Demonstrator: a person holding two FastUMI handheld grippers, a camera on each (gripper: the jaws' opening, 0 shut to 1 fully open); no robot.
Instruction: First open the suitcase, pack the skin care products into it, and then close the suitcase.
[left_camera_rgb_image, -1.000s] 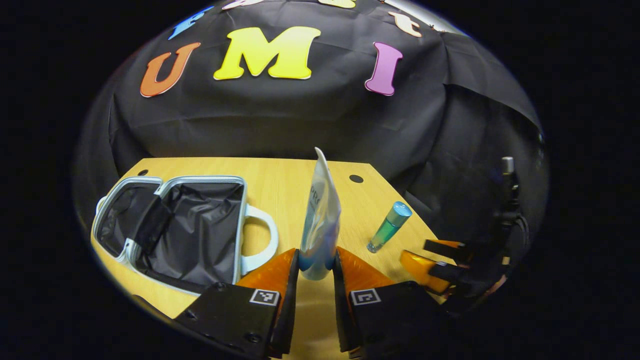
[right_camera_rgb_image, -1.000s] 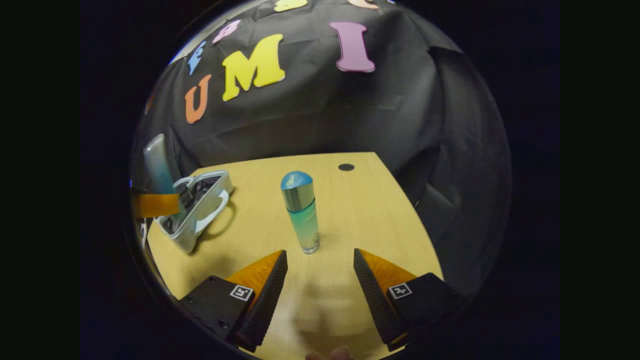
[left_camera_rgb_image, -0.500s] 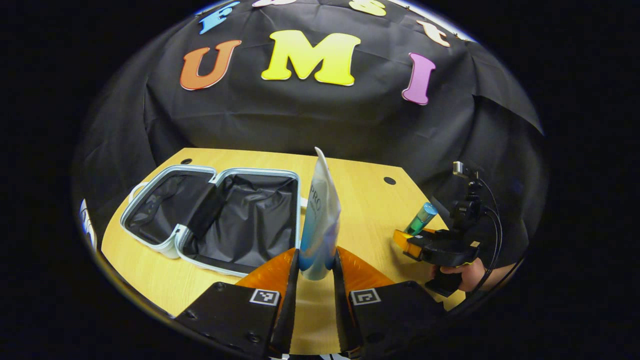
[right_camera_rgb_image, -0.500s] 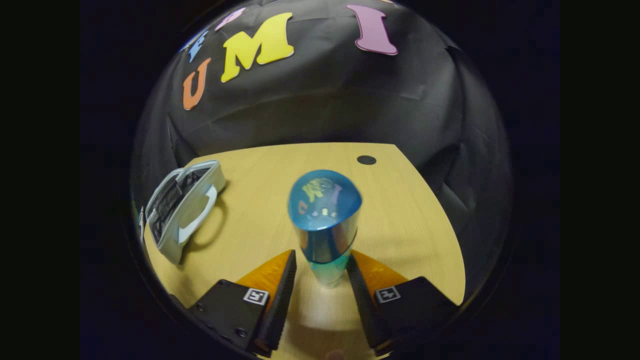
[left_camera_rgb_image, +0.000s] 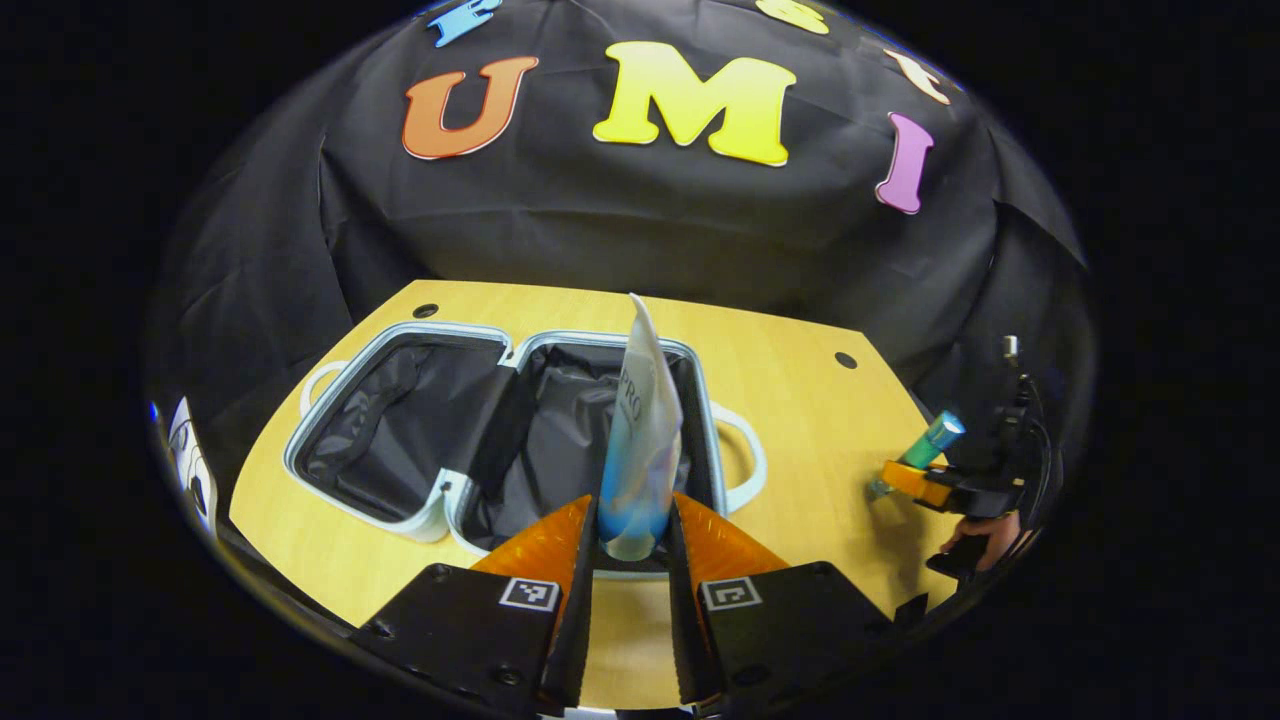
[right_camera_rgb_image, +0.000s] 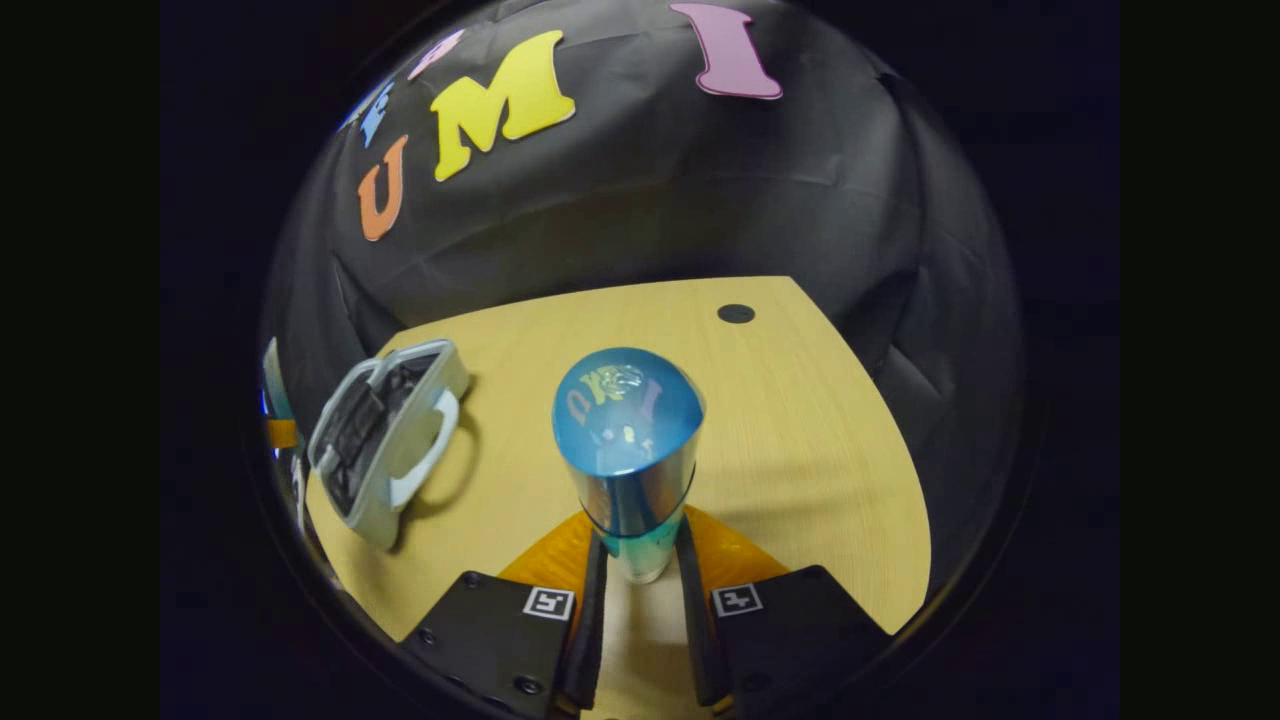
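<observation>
left tool clamped narrow, right tool clamped narrow, hand gripping

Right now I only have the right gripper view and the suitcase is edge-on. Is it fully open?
Observer: Yes. The suitcase lies with both halves flat on the table, dark lining facing up.
Operator: Left tongs?
Observer: The left tongs are shut on a white-and-blue tube, upright above the right half's near edge.
Operator: My bottle from there?
Observer: The right tongs hold the green bottle leaning; I cannot tell if its base is off the table.
</observation>
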